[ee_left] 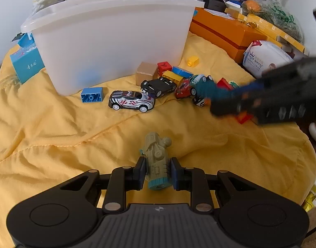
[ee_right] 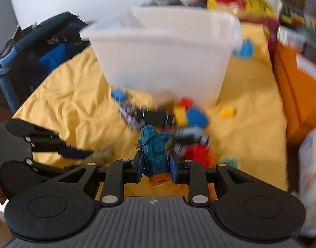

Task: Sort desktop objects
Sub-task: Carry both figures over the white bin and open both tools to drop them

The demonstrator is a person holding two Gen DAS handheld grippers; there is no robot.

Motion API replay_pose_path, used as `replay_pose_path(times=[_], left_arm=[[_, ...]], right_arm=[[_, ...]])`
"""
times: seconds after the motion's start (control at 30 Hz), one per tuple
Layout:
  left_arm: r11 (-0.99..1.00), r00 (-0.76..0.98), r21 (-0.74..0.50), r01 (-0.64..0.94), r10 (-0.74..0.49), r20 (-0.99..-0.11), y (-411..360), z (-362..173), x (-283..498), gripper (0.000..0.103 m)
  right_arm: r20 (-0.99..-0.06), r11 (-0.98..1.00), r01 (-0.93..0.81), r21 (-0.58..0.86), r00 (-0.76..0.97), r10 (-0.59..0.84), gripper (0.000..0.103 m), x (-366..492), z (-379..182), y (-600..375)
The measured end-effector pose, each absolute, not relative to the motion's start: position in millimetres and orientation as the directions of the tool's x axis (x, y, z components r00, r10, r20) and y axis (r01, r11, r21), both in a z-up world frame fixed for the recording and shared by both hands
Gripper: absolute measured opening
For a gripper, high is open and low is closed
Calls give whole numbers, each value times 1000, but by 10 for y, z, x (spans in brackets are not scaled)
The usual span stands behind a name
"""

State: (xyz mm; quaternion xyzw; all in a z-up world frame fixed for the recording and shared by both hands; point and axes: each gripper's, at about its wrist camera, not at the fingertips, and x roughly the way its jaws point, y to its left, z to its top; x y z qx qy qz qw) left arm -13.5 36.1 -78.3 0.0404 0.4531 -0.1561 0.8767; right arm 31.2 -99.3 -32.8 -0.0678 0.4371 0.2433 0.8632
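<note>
Now | left hand-held gripper (ee_left: 158, 171) grips grey-green toy robot (ee_left: 156, 161) | right hand-held gripper (ee_right: 155, 165) grips teal one (ee_right: 154, 153) — orange base

You see a yellow cloth (ee_left: 54, 124) under a translucent white bin (ee_left: 108, 41). The racing car (ee_left: 131, 102) is white and black with red checkers. Your left claw (ee_left: 156, 172) carries a grey-green toy (ee_left: 156, 161) with a teal end; your right claw (ee_right: 155, 168) carries a teal toy (ee_right: 154, 155) with an orange end.
</note>
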Motion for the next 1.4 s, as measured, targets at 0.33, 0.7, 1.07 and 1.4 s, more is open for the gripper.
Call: replay_pose_path(times=[0.33,0.7,1.07,1.4], left_arm=[[944,637,-50,326,-258,-727,410,-327,-174,28],[951,819,42,308,-242,-521,511,607,73,28],[974,865,59,219,-165,-475,625,808,909,28],[975,830,93,201,-119,-545,695,495,1432,28]], right_arm=[[-793,877,-480,40,518,320,29,109,-348,-966],[-654,894,-446,39,665,360,29,358,422,-1017],[-564,918,-396,-9,761,322,29,1032,716,-951],[-613,932,-362,-15,739,278,29,1557,544,-700]])
